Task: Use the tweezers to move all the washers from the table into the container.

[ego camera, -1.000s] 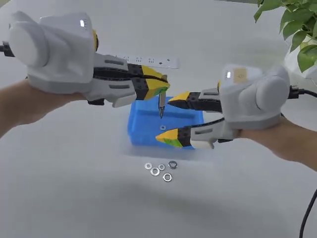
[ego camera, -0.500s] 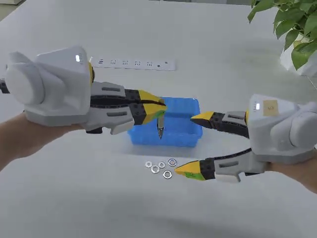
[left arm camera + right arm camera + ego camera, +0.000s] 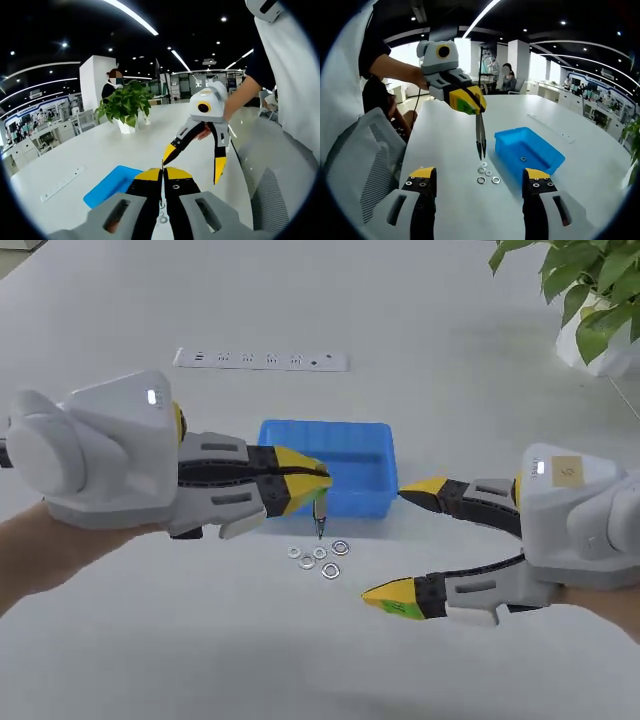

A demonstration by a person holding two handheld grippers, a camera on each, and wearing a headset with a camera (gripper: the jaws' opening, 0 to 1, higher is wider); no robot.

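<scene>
In the head view my left gripper is shut on a pair of metal tweezers that hang point down. Their tip is just above several small steel washers lying on the white table in front of the blue container. My right gripper stands open to the right of the washers, holding nothing. The right gripper view shows the tweezers over the washers, the container, and one washer inside it. In the left gripper view the jaws are together.
A white power strip lies beyond the container. A potted plant stands at the far right corner. Grey mesh chairs sit by the table's edge, and people stand far off in the office.
My left gripper has carried the tweezers from over the container to just above the washers. My right gripper has drawn back toward me and to the right, away from the container.
</scene>
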